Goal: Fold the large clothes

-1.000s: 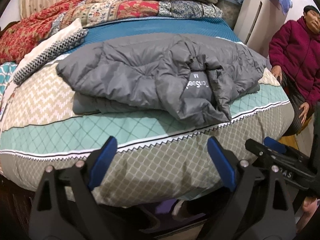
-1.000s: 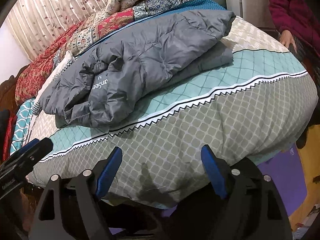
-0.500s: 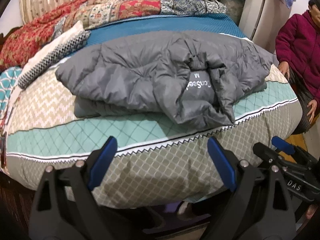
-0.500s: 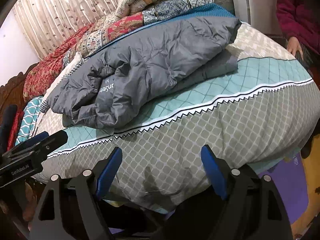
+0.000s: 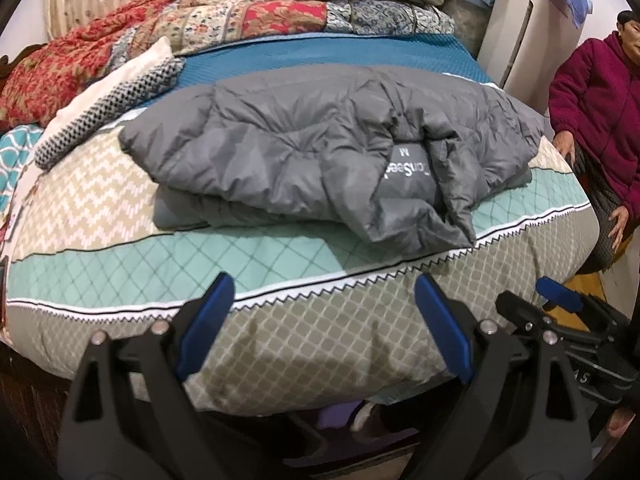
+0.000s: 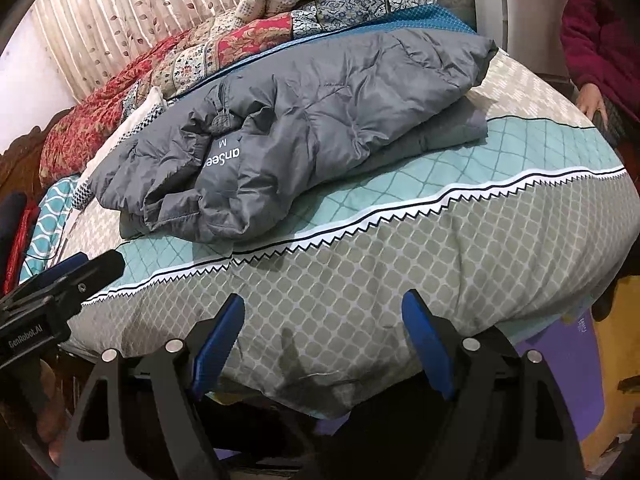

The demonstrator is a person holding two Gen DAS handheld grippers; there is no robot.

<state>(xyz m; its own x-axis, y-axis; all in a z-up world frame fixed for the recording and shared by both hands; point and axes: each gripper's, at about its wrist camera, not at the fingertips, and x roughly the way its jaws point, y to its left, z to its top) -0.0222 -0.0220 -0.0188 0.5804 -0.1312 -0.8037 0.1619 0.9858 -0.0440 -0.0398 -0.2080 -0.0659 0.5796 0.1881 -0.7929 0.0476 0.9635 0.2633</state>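
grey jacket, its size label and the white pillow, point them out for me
grey jacket [image 5: 280, 152], left wrist view, on the quilted top panel
size label [image 6: 224, 152], right wrist view, on the white lettering
white pillow [image 5: 132, 68], left wrist view, on its plain upper face

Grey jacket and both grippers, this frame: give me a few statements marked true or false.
1. The grey jacket lies on the bed. True.
2. The left gripper is clamped on the jacket. False: its jaws stand open with nothing between them, short of the jacket.
3. The right gripper is open and holds nothing. True.
4. The jacket is spread out flat with both sleeves stretched wide. False: it is bunched and doubled over itself.
5. A person in a dark red top is beside the bed. True.
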